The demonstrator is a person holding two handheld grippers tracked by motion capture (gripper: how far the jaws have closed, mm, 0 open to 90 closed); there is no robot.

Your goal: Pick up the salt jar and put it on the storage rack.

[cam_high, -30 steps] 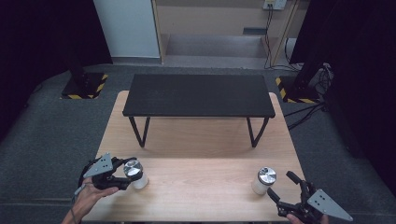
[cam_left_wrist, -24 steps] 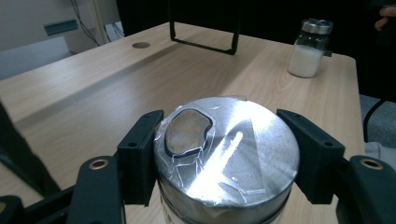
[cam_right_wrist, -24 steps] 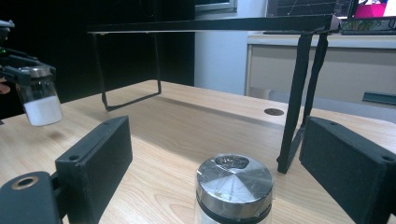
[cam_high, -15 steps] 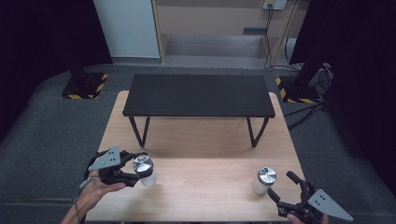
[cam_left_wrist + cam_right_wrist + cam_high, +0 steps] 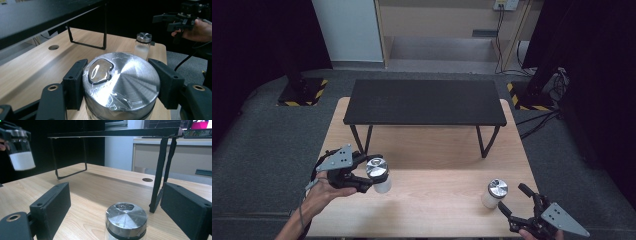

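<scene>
The left gripper (image 5: 371,176) clamps its jaws on a steel-lidded jar (image 5: 377,170), lifted off the wooden counter (image 5: 437,210) before the black shelf (image 5: 424,102). Right of that shelf's front, a second jar (image 5: 495,193) stands between the right gripper's (image 5: 512,200) released jaws. Grey carpet (image 5: 267,145) surrounds the counter.

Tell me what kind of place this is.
Probably a lab or recording studio: a wooden table ringed by black curtains, hazard-striped stand bases on grey carpet, and cables running to a wall socket.
</scene>
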